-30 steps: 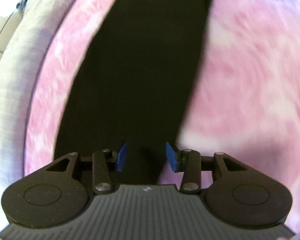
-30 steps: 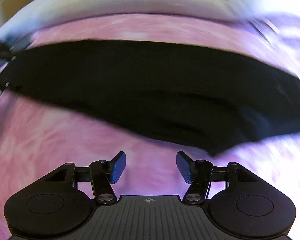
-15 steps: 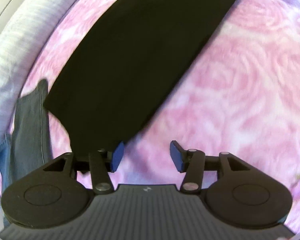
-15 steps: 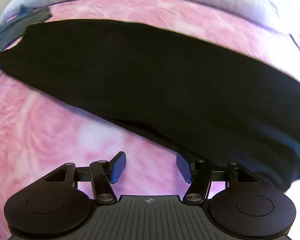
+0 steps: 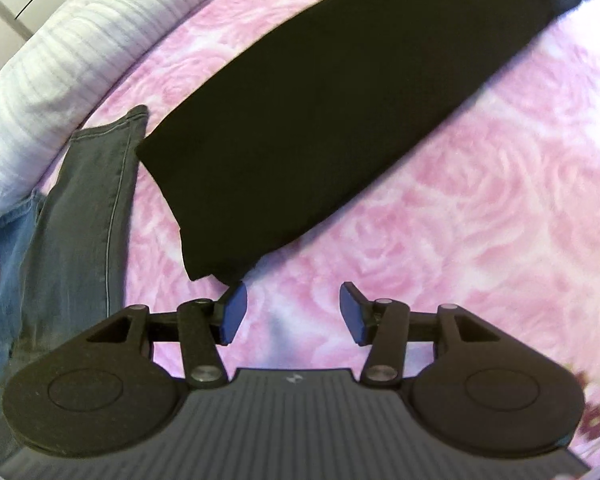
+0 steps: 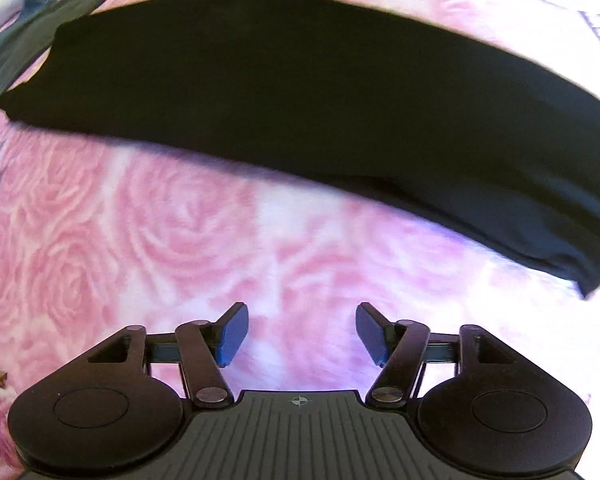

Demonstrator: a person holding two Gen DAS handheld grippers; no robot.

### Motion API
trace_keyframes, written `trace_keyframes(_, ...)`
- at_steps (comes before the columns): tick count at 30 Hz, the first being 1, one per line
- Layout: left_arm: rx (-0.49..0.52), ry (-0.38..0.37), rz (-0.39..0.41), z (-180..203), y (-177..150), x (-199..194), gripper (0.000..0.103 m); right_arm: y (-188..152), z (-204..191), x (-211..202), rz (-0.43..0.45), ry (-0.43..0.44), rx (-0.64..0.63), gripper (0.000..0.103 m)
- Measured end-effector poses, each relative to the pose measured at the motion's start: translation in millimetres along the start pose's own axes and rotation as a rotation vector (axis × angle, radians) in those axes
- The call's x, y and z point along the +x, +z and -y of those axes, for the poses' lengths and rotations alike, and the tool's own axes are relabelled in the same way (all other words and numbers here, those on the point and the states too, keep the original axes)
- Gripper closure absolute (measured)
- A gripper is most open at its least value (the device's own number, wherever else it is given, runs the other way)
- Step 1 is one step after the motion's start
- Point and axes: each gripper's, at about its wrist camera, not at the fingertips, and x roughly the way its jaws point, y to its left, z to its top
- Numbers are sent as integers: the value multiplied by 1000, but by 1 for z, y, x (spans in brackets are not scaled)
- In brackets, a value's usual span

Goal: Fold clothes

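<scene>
A long black garment [image 5: 324, 120] lies folded into a narrow strip on the pink rose-patterned bedspread [image 5: 480, 240]. My left gripper [image 5: 290, 312] hangs open just off the strip's near corner, nothing between its blue pads. In the right wrist view the same black garment [image 6: 320, 92] runs across the upper half. My right gripper [image 6: 298, 334] stands apart from its lower edge, over bare bedspread [image 6: 140, 240]; its jaws are opening and hold nothing.
Grey-blue jeans [image 5: 72, 232] lie beside the black strip's left end, also the jeans [image 6: 32, 32] at top left of the right view. A white striped pillow or duvet roll [image 5: 48, 80] borders the bed behind them.
Both grippers have drawn back off the black garment, which now lies farther from the fingers. The left one has rolled and its jaws stand wider; jeans came into view. The right jaws widened slightly.
</scene>
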Motion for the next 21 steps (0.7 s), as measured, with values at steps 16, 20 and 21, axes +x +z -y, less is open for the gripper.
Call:
trace_keyframes(16, -56, 77, -36, 24, -6, -36, 53, -27, -58, -54, 213, -22, -421, 33)
trace_keyframes(20, -15, 148, 2, 10, -14, -54, 49, -11, -128, -40, 291, 91, -614, 41)
trace_keyframes(21, -32, 161, 11, 2, -17, -57, 47, -6, -147, -38, 312, 99, -657, 46)
